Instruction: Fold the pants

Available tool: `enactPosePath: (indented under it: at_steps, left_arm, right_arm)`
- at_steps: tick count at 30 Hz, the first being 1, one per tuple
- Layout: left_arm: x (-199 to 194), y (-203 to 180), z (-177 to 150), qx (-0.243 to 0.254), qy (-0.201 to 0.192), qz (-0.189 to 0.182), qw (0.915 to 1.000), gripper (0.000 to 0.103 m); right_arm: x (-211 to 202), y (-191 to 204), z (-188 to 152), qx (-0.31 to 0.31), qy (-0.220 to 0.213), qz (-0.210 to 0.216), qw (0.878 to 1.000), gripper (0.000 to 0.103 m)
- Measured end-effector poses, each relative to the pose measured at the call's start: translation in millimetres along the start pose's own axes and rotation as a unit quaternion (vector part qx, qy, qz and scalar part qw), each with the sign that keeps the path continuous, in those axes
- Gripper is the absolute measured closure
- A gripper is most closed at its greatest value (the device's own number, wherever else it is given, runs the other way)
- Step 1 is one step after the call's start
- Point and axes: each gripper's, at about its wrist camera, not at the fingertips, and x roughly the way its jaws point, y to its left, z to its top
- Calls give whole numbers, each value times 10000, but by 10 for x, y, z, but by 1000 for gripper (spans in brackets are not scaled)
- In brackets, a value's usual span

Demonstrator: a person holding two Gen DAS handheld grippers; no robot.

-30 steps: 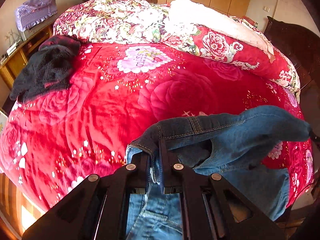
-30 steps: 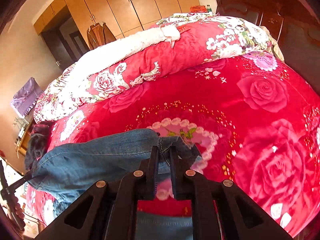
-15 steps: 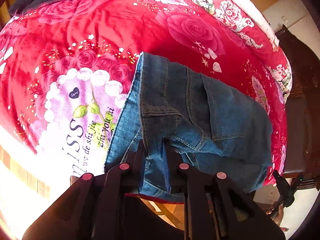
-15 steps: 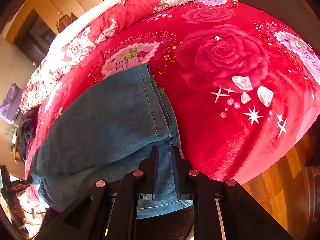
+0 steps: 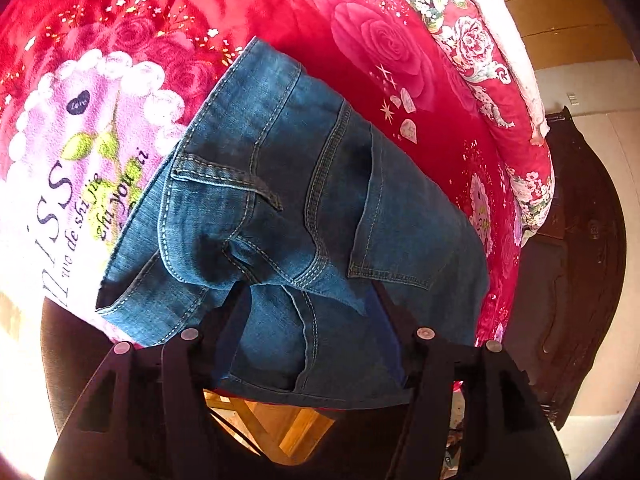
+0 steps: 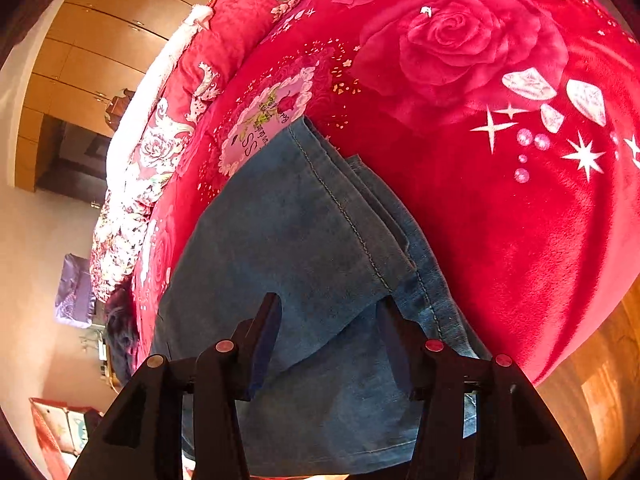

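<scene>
Blue denim pants (image 5: 304,200) lie folded on the red rose blanket at the near edge of the bed. The left wrist view shows their waistband end with a back pocket and belt loop. My left gripper (image 5: 310,292) hovers over that end, its jaws opening, the pads apart from the cloth that lies between them. The right wrist view shows the hem end of the pants (image 6: 304,240). My right gripper (image 6: 330,308) is above it, jaws opening too, with denim lying loose between the fingers.
The red blanket (image 6: 500,200) covers the bed, with a rolled floral quilt (image 5: 492,64) along the far side. Dark clothing (image 6: 120,320) lies at the bed's far end. Wooden floor (image 6: 600,380) shows below the bed edge. Wooden wardrobes (image 6: 80,52) line the wall.
Both grippers came down with the pants, laid them on the blanket at the bed's edge, then went from shut on the denim to spread apart.
</scene>
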Motion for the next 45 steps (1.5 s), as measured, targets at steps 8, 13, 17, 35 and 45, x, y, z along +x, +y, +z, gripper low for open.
enactPosePath:
  at_steps: [8,13,17,35,45]
  left_arm:
    - [259,-94,224,-117,142,130,9997,70]
    - [-3,-187,315,103,-162,-54,9998,96]
    - [-383,-331,180,476,-339,-337,9977,96]
    - [59,287,-500,851,1187,394,9885,91]
    - [-523,331,335,1166,-61,602,9913,47]
  right_arm:
    - [266,104,3,-144,119,111,9998,88]
    - [106,269,66,-376,-191,392,9983,100]
    - [-265,467,39,-574,-468,862,9935,100]
    - [-233,-622,-686,221,331,-430,9983,87]
    - [-692,-177,29,-620,-595,-882,9924,55]
